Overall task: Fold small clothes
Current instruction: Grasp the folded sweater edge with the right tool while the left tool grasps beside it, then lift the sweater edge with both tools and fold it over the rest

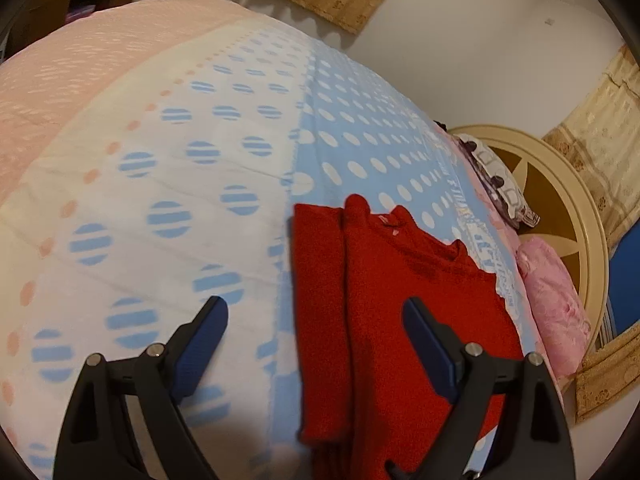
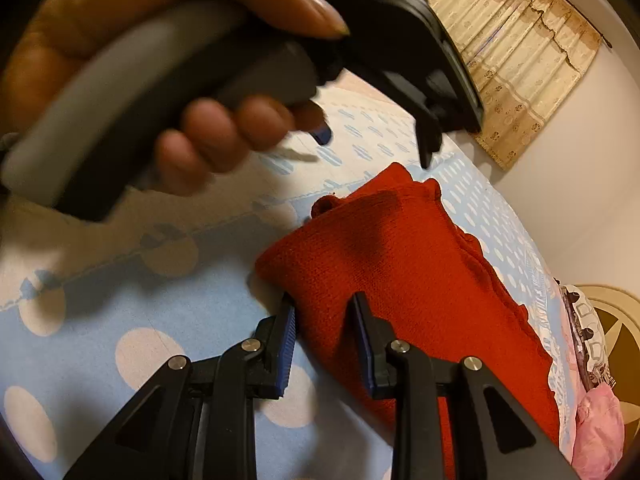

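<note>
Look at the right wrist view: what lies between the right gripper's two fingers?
A corner of the folded red garment lies between the right gripper's fingers, on the dotted bedsheet.

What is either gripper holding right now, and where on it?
The right gripper pinches the red garment at its near folded corner. The left gripper hangs open above the bedsheet, holding nothing.

left hand-held gripper [image 1: 316, 320] hangs wide open over the bed [image 1: 192, 184], nothing in it, red top [image 1: 400, 300] lying partly folded near the bed's right edge
</note>
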The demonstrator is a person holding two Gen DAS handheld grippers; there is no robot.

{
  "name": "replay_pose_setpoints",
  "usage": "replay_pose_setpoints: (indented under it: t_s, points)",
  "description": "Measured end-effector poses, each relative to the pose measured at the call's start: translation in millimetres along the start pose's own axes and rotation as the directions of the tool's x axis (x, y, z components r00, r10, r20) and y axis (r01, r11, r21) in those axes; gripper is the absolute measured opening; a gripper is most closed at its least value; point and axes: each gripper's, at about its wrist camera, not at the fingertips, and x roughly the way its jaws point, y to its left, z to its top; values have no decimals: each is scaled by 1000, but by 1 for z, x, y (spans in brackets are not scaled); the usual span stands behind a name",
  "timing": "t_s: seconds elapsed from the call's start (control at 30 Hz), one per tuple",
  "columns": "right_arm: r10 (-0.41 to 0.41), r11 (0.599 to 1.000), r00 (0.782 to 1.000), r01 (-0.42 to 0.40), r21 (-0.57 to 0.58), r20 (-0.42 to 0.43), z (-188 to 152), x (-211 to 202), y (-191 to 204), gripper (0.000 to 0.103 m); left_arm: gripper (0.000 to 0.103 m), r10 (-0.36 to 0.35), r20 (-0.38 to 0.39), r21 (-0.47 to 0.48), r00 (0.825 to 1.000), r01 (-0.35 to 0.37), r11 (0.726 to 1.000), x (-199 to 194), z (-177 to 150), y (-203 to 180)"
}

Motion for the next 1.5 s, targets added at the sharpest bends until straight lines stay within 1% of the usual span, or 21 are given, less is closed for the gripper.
replay_pose_setpoints:
  t_s: [0.2,0.23,0.33,0.4,0.43,0.5,0.53,0.57,0.6,0.63,0.67,0.7,0.77,0.83,0.93,1.0,1.13,1.27,1.5]
  points:
    - [-8,1000,1000,8,-3,6,-1,0,2,28,91,-13,-10,41,1000,14,999,14,7,-13]
    - [-10,1000,1000,10,-4,7,-1,0,3,28,90,-14,-14,49,1000,14,999,17,9,-15]
    - [-14,1000,1000,14,-7,8,0,-1,4,28,89,-15,-44,68,999,18,998,29,13,-18]
    - [-14,1000,1000,14,-6,8,0,0,4,28,81,-13,-56,66,998,17,998,37,16,-16]
    - [-13,1000,1000,13,-6,8,-1,-1,4,28,79,-20,-71,60,997,25,998,41,17,-15]
    - [-13,1000,1000,13,-5,8,0,0,5,28,63,-34,-79,41,996,37,998,47,18,-11]
    - [-13,1000,1000,13,-5,9,0,-1,4,28,59,-36,-78,44,996,39,998,48,18,-10]
    - [-14,1000,1000,14,-5,10,0,-1,5,28,50,-34,-79,50,996,38,998,49,18,-10]
    - [-13,1000,1000,13,-3,11,0,-1,5,28,37,-36,-80,51,996,40,998,49,19,-9]
    - [-11,1000,1000,11,0,13,0,-1,4,27,29,-45,-88,45,995,49,998,50,19,-7]
    - [-5,1000,1000,5,4,16,0,-1,3,23,20,-67,-100,28,993,70,997,51,19,-4]
    - [0,1000,1000,0,8,21,0,-3,2,21,19,-84,-102,11,991,86,996,50,20,-2]
    - [-2,1000,1000,2,14,27,1,-5,-1,15,18,-81,-102,11,991,82,997,49,20,-3]
    - [-8,1000,999,7,22,36,3,-10,-5,14,18,-77,-103,8,992,79,997,48,21,-4]
    - [-13,999,999,10,47,52,7,-23,-15,13,17,-93,-98,-7,991,92,996,46,24,-6]
    - [-8,997,998,3,77,57,7,-29,-24,13,17,-112,-91,-23,989,111,994,43,26,-6]
    - [-23,994,997,16,112,67,5,-38,-37,12,16,-152,-71,-32,986,150,988,37,32,-13]
    - [-46,989,995,32,146,94,2,-52,-48,11,16,-191,-44,-30,981,190,981,30,37,-27]
    - [-106,971,988,78,226,115,-13,-74,-80,10,16,-237,-5,-2,972,237,972,22,48,-69]
